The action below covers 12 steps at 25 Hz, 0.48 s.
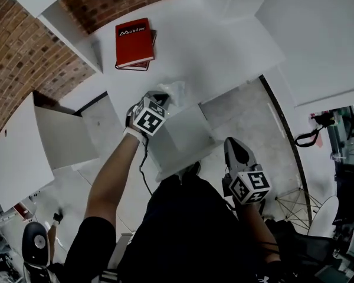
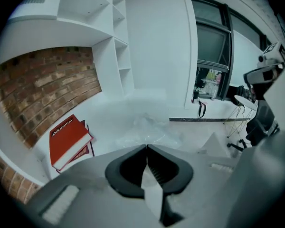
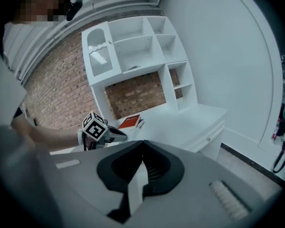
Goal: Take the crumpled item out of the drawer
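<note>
Closest in, at the bottom of the head view, the person's dark clothing (image 1: 189,234). Just right of it, right tongs (image 1: 231,141): jaws pressed together, nothing between them, held off the right side of the open drawer (image 1: 189,131) above the grey floor (image 1: 242,105). Further up, left tongs (image 1: 165,95) on an outstretched bare forearm (image 1: 109,181), over the front edge of the white counter (image 1: 218,40). Jaws shut there too, tips meeting on a fold of the crumpled item (image 1: 174,89), a clear, filmy wad. Out of the drawer already, bunched just past the tips and over the counter; whether resting on the surface or hanging clear, cannot tell. Beyond it, well apart, a red book (image 1: 134,40) flat on the counter, stacked on a second book (image 1: 143,66). At the left, brick wall (image 1: 17,58).
</note>
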### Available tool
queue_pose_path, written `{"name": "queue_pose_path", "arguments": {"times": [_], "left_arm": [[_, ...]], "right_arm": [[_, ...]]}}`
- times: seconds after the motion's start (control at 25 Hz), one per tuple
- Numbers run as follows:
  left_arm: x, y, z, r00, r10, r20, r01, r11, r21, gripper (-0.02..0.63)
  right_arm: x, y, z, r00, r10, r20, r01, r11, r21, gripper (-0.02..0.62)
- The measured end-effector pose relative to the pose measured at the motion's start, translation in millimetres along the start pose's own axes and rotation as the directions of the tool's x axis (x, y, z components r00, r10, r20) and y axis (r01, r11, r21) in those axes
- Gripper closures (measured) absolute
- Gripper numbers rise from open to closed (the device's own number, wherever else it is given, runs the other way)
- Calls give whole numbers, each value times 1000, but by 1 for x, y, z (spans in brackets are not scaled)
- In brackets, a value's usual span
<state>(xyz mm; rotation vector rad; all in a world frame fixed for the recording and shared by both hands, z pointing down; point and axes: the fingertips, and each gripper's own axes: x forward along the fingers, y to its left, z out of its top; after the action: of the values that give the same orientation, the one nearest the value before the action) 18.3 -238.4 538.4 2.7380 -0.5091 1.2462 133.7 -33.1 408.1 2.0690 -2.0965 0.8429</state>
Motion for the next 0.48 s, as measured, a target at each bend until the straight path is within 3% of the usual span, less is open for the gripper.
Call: {"name": "queue_pose_path", "arguments": {"times": [0.16,0.48], "left_arm": [[34,12,17,1000,-13,-18,14,998,62,598],[94,19,27,997,-32,-66,37,995,87,598]], "right_arm": [[-21,-21,-9,996,-93,-3,93,995,32,592],[-44,-43,-29,978,-208,-17,209,973,95,592]]}}
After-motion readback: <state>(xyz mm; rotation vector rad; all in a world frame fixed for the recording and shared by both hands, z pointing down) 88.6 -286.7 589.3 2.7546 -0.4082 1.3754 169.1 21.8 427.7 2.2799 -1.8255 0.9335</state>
